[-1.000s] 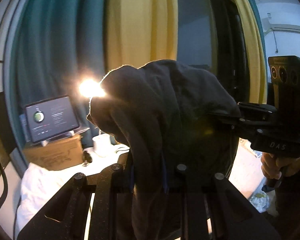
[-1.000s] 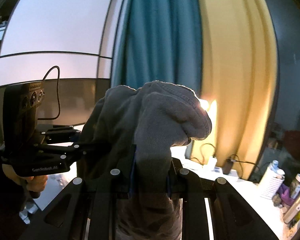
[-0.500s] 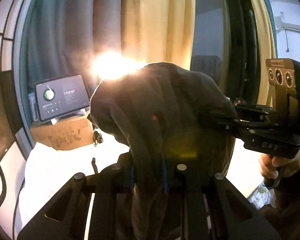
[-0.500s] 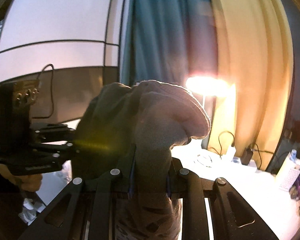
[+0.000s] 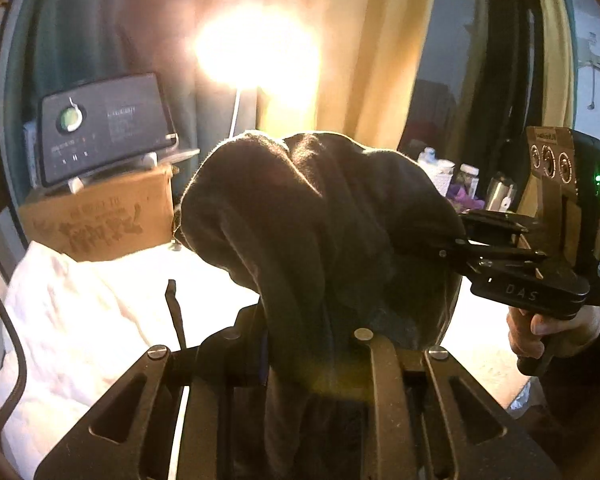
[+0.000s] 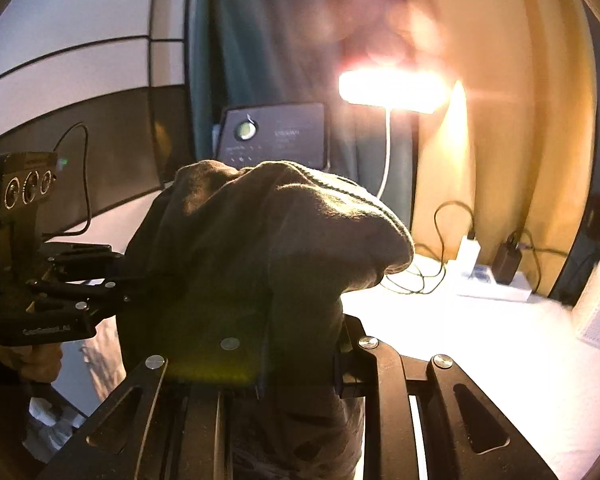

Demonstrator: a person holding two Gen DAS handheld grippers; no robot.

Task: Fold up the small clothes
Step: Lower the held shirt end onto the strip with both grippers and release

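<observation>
A dark grey garment [image 5: 320, 232] hangs bunched between both grippers, held up in the air above the white table. My left gripper [image 5: 308, 344] is shut on one part of it, the cloth draped over the fingers. My right gripper [image 6: 296, 344] is shut on another part of the same garment [image 6: 268, 240]. In the left wrist view the right gripper [image 5: 452, 240] comes in from the right and pinches the cloth. In the right wrist view the left gripper [image 6: 116, 276] pinches it from the left. The fingertips are hidden by fabric.
A tablet [image 5: 100, 128] stands on a cardboard box [image 5: 100, 220] at the back left. A bright lamp [image 6: 392, 88] glares behind. White cloth [image 5: 72, 320] lies on the table. Chargers and cables [image 6: 480, 256] and bottles [image 5: 468, 180] sit at the back right.
Both grippers with the garment have tilted downward toward the table; the lamp, tablet and box now sit higher in view. Both grips on the cloth are unchanged.
</observation>
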